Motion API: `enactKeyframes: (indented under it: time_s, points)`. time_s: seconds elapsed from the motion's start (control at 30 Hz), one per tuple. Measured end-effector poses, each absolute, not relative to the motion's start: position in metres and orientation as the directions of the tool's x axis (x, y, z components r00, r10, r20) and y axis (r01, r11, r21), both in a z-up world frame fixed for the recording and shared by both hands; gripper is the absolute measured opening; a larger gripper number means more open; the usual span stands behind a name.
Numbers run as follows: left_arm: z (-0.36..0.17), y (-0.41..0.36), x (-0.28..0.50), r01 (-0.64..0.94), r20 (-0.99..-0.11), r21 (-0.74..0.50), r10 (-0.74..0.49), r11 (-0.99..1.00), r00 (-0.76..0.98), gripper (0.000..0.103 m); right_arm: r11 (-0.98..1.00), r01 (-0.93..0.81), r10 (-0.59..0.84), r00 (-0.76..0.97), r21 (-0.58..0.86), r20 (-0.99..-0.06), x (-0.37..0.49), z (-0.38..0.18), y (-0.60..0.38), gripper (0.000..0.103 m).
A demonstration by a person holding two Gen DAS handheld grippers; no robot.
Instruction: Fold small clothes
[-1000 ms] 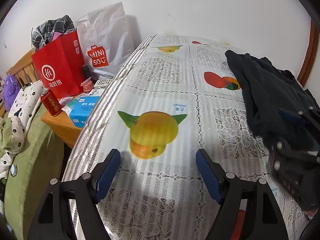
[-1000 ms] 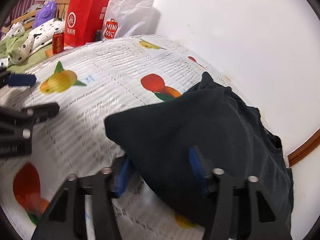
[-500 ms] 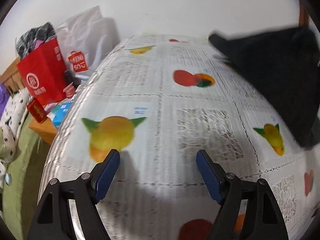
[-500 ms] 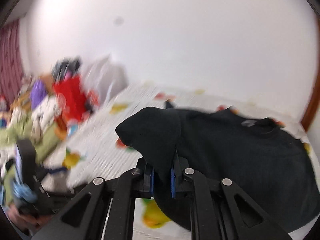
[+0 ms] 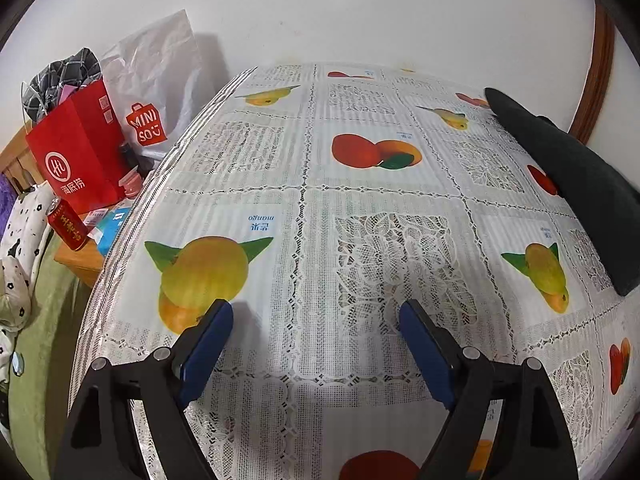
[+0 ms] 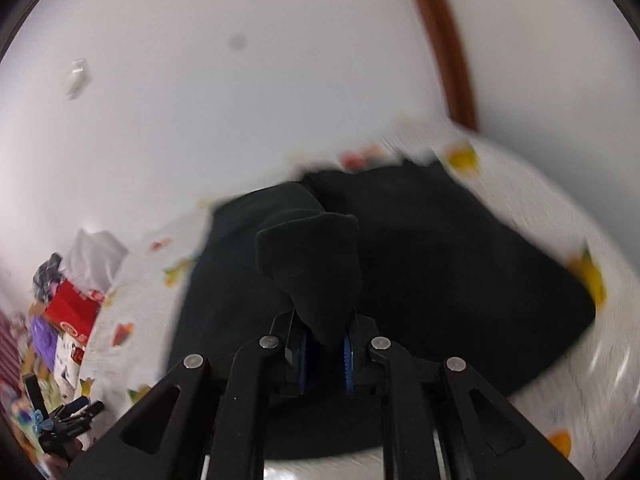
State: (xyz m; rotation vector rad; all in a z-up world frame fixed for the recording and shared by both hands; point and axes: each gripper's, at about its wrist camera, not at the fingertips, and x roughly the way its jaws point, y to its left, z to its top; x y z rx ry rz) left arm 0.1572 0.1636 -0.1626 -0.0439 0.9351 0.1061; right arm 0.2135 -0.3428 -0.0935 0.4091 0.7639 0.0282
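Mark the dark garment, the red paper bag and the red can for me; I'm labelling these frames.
dark garment point(image 6: 460, 264): right wrist view, flat middle of the cloth.
red paper bag point(image 5: 80, 152): left wrist view, front face.
red can point(image 5: 68, 226): left wrist view, side of the body.

White wall point(image 5: 360, 12), brown wooden trim point(image 5: 598, 76), fruit-print lace tablecloth point(image 5: 320, 208), wooden side table point(image 5: 80, 258)
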Motion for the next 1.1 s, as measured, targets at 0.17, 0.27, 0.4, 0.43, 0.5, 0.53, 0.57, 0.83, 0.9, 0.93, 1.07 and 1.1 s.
enactKeyframes:
  time_s: [0.17,0.27,0.4,0.43,0.5,0.53,0.57,0.83,0.9,0.93,1.07,1.1]
  points:
    - [-0.160,0.160,0.157,-0.114,-0.800,0.018,0.082,0.993,0.594,0.083,0.927,0.134,0.155,0.711,0.349,-0.686,0.193,-0.113,-0.352,0.022]
    - [-0.157,0.144,0.156,-0.098,-0.807,-0.037,0.028,0.994,0.590,0.082,0.950,0.136,0.097,0.726,0.281,-0.681,0.191,-0.104,-0.346,0.040]
    - [-0.145,0.104,0.159,0.000,-0.797,-0.066,-0.053,0.998,0.601,0.082,0.954,0.114,0.109,0.727,0.276,-0.678,0.203,-0.098,-0.347,0.043]
    - [-0.140,0.086,0.160,0.037,-0.790,-0.068,-0.076,0.997,0.609,0.082,0.955,0.113,0.107,0.734,0.276,-0.671,0.206,-0.097,-0.349,0.043]
    - [-0.133,0.061,0.162,0.099,-0.780,-0.093,-0.134,0.991,0.612,0.082,0.957,0.119,0.098,0.727,0.264,-0.680,0.214,-0.100,-0.353,0.043]
    - [-0.130,0.050,0.162,0.125,-0.777,-0.103,-0.158,0.987,0.609,0.082,0.957,0.119,0.100,0.722,0.265,-0.685,0.217,-0.101,-0.355,0.040]
    - [-0.127,0.038,0.162,0.148,-0.775,-0.109,-0.178,0.983,0.607,0.082,0.959,0.116,0.101,0.716,0.259,-0.691,0.221,-0.103,-0.356,0.030]
    - [-0.117,-0.059,0.158,0.354,-0.738,-0.141,-0.336,0.925,0.585,0.082,0.983,0.070,0.070,0.710,0.168,-0.700,0.222,-0.118,-0.354,0.013]
    - [-0.123,-0.078,0.161,0.382,-0.751,-0.131,-0.344,0.915,0.564,0.081,0.984,0.060,0.074,0.717,0.167,-0.694,0.222,-0.124,-0.355,0.014]
    - [-0.125,-0.084,0.162,0.389,-0.756,-0.127,-0.343,0.912,0.558,0.080,0.982,0.060,0.083,0.717,0.180,-0.692,0.222,-0.124,-0.356,0.014]
    - [-0.137,-0.107,0.173,0.400,-0.779,-0.125,-0.339,0.908,0.527,0.072,0.975,0.055,0.113,0.713,0.216,-0.692,0.222,-0.127,-0.362,0.014]
    - [-0.139,-0.111,0.177,0.396,-0.780,-0.133,-0.342,0.909,0.524,0.069,0.974,0.055,0.116,0.711,0.219,-0.693,0.223,-0.127,-0.362,0.014]
